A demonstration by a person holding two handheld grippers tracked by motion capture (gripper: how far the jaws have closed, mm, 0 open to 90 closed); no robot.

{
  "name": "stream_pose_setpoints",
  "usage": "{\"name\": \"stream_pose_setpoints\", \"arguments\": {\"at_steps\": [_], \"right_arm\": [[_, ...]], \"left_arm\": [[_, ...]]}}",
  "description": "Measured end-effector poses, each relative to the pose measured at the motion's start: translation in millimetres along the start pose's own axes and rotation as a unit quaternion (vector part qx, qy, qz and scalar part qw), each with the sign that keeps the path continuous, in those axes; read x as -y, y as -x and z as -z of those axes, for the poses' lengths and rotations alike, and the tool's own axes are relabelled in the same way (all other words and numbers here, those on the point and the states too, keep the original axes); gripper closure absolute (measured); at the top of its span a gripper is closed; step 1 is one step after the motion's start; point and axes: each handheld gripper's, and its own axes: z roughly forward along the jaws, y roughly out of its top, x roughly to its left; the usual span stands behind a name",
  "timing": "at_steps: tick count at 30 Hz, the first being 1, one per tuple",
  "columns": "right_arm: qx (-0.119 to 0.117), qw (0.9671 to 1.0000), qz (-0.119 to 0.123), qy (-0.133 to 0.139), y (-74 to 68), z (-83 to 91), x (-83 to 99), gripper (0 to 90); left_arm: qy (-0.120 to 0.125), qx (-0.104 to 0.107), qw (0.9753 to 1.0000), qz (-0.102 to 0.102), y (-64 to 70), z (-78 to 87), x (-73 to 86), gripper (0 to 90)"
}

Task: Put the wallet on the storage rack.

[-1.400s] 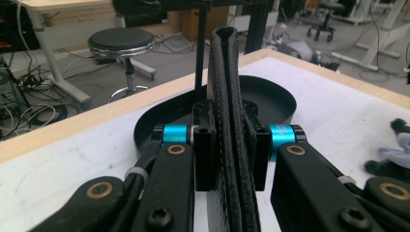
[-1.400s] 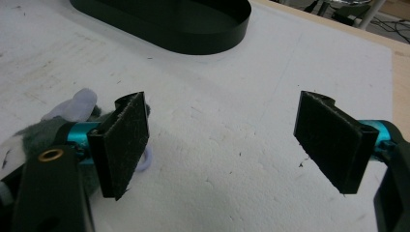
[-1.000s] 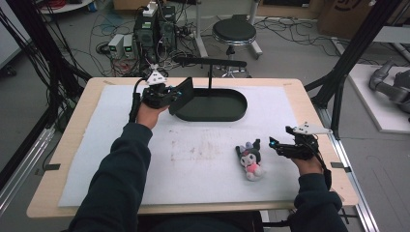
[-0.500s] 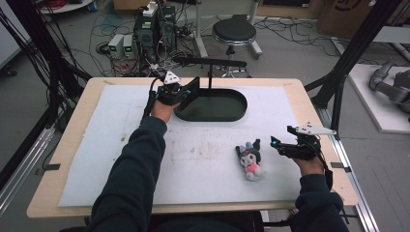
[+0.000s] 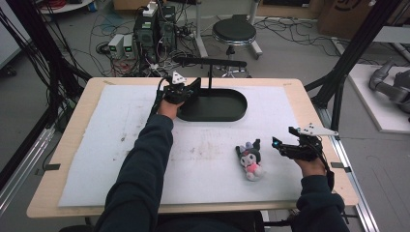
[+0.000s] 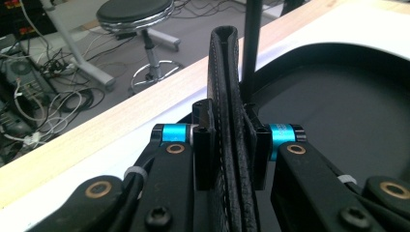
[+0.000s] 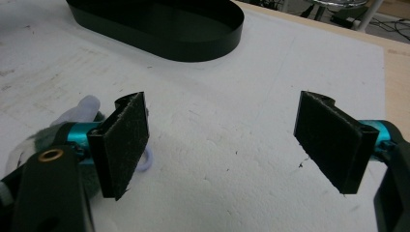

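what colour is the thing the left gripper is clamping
Black, with pale stitching along its edge: a flat leather-like wallet, shown best in the left gripper view.

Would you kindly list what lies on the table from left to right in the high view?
Left gripper shut on a black wallet → black oval tray → plush toy → right gripper, open.

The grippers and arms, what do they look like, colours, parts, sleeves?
Both the left gripper and the right gripper are black linkages with bright blue collars and brass-coloured pivot pins behind flat black jaws. The right one's jaw pads are rectangular with a rough, felt-like face. Each carries a grey three-cornered plate on top. The person wears dark navy long sleeves.
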Motion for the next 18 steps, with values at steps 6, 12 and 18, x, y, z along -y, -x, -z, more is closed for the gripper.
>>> {"name": "stream_pose_setpoints", "arguments": {"at_steps": [6,12,18], "right_arm": [[0.004,1.0,0.001,-0.003,0.8,1.5,1.9,20.4],[0.004,1.0,0.003,-0.001,-0.9,2.9,1.3,20.4],[0.004,1.0,0.002,-0.003,-1.9,3.7,1.1,20.4]], "left_arm": [[-0.007,-0.002,0.9999,0.014,3.7,-7.5,4.4,64.0],[-0.026,0.014,0.9977,0.061,10.3,-11.3,7.7,45.1],[-0.019,0.03,0.9975,0.062,18.3,-7.8,4.9,43.9]]}}
